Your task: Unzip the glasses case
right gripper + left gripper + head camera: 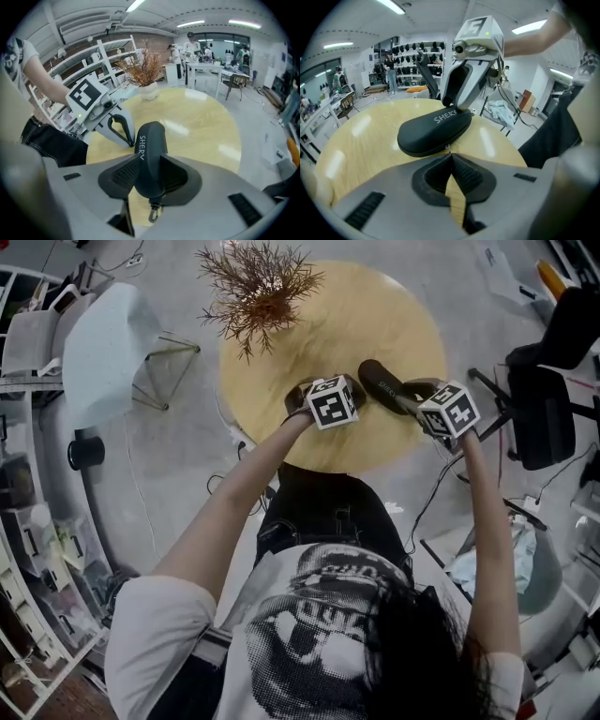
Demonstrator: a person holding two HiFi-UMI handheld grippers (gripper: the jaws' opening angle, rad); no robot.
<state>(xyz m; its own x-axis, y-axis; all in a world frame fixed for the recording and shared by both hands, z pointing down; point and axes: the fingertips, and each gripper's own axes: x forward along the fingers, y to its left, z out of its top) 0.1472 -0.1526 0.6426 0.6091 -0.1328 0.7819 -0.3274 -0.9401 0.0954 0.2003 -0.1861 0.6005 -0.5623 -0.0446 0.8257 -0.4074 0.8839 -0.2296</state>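
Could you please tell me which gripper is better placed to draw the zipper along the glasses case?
Left. The left gripper is shut at the seam of the glasses case, apparently pinching the zipper pull, while the right gripper clamps the case's end and steadies it.

The glasses case (382, 382) sits at the near side of the round surface (375, 315), with its right end between the fingers (119, 176) of the right gripper (427, 404). The left gripper (349, 397) is just beside the case's left end. A dried plant (260, 287) stands at the surface's far left edge. A chair (108, 343) stands on the floor, left of the surface.
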